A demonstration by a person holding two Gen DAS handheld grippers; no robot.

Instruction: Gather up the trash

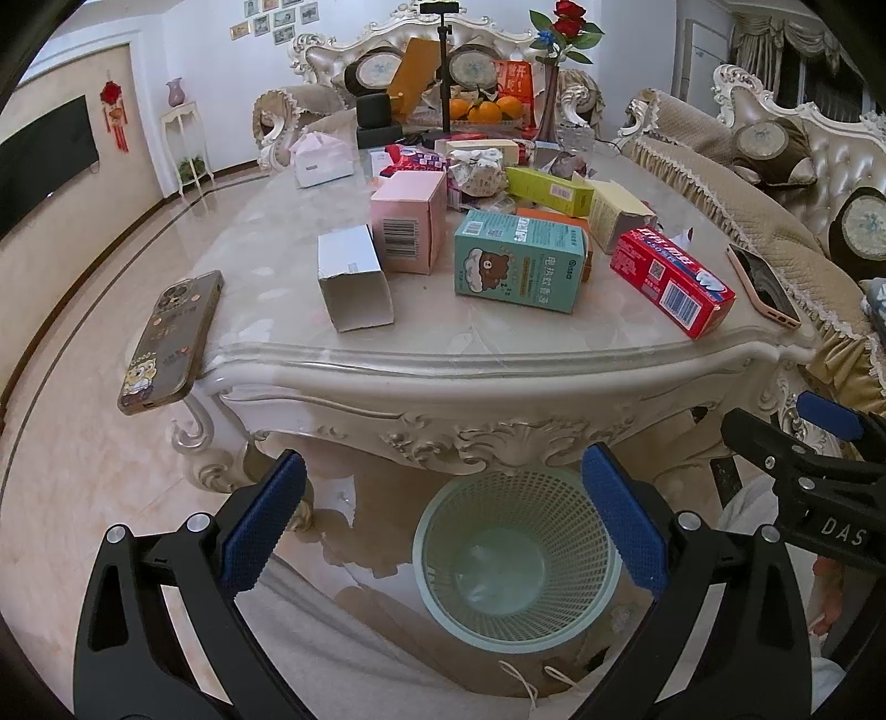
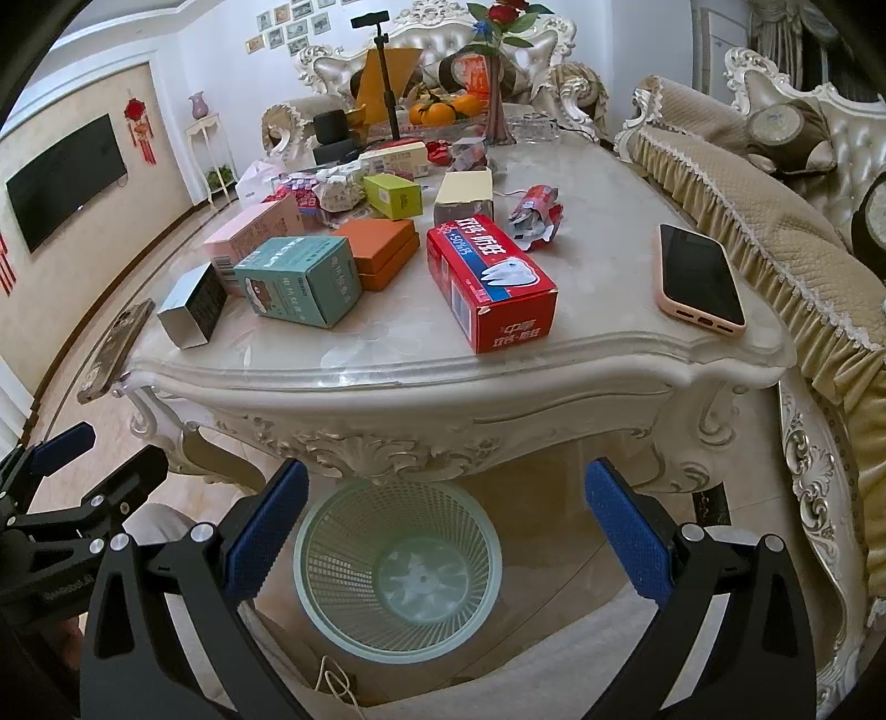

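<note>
Hovering wide open and empty, both tools point(image 1: 443, 520) point(image 2: 446, 531) are facing the desk point(image 2: 387, 354); bin point(image 2: 397, 570) waiting at 6 o'clock for boxes.

This is a home living room, lived in and ornately furnished. The landmark is a carved cream coffee table point(image 1: 443, 354) with a marble-look top. At its far end stands a tufted sofa point(image 1: 432, 61) with a scrolled frame and round cushions; along its right side runs a matching sofa point(image 1: 797, 144) draped in a fringed beige cover. On the wall left of the table hang a flat television point(image 1: 44, 166) and a red knot ornament point(image 1: 115, 113). Beyond the table's far left corner are small framed photos point(image 1: 279, 19) and a slim stand with a vase point(image 1: 176, 91). On the table sit oranges point(image 2: 440, 111) and a vase of red roses point(image 2: 498, 66). The floor is polished tile.
</note>
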